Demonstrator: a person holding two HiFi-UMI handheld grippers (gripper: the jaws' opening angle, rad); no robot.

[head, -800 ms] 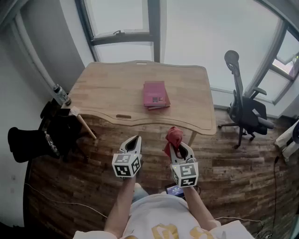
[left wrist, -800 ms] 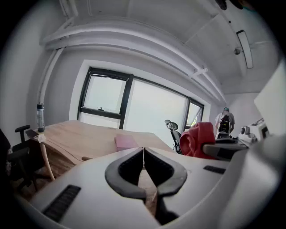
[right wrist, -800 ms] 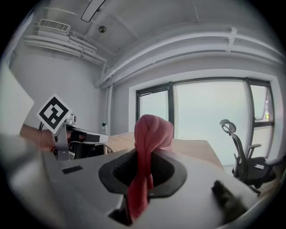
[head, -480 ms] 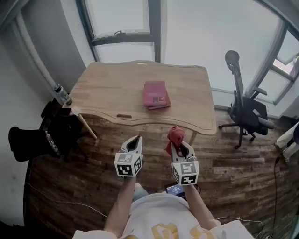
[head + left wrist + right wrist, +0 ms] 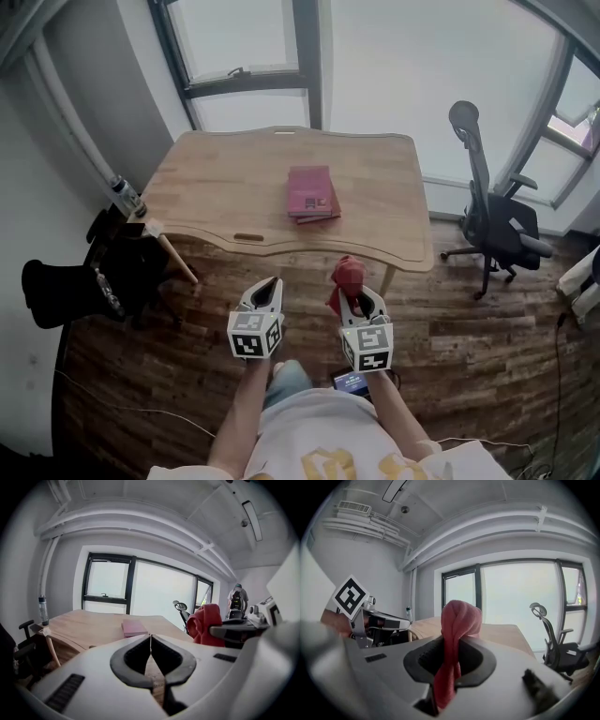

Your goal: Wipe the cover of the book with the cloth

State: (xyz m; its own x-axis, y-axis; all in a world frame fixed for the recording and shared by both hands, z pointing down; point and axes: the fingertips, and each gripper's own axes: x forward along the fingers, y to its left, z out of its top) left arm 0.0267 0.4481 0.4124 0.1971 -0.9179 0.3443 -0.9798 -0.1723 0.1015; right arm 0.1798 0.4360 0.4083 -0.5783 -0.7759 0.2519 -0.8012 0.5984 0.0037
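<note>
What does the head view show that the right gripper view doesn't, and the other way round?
Head view only: the pink book lying flat on the wooden table, with nothing touching it, and the wood floor in front of the table. Right gripper view only: the red cloth pinched between the jaws of the right gripper and bunched above them, which hides the book. Both: the cloth, the table, the office chair and the left gripper.
</note>
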